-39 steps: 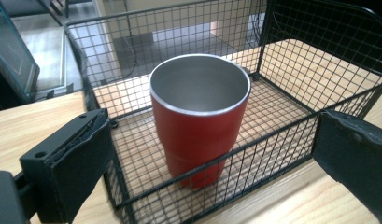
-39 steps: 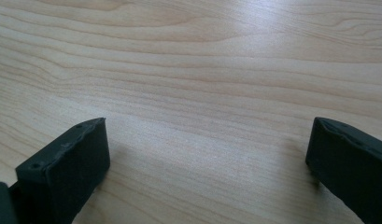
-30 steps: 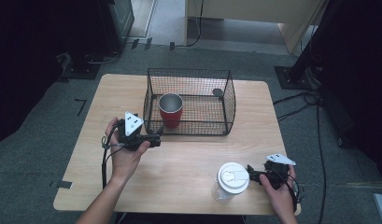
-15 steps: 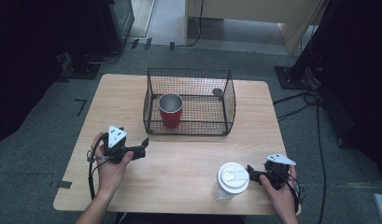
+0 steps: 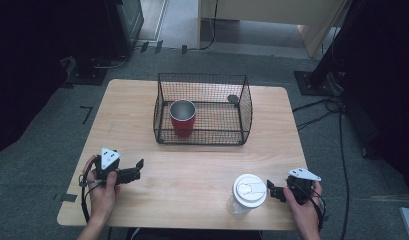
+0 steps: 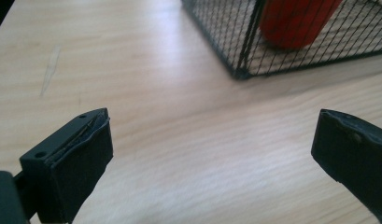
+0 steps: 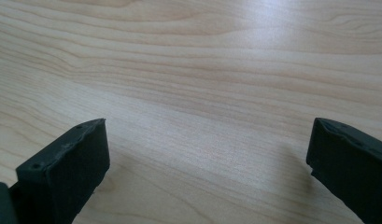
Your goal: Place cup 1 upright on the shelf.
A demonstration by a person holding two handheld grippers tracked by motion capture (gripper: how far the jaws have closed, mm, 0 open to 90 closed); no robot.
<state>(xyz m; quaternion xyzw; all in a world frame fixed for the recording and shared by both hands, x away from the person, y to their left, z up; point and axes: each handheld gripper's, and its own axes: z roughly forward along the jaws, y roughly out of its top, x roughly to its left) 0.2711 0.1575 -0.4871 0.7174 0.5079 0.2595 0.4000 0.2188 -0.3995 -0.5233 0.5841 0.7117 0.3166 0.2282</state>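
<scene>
Standing inside the wire basket [image 5: 244, 107]: red cup [image 5: 183, 118].

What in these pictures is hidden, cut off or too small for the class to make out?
- Red cup: the left gripper view's top edge cuts off its upper part, and mesh crosses the rest.
- Small dark thing in the wire basket: too small to identify in the high view.
- Clear cup: its white lid hides the inside.
- Right gripper: its jaw tips blur together in the high view.
</scene>
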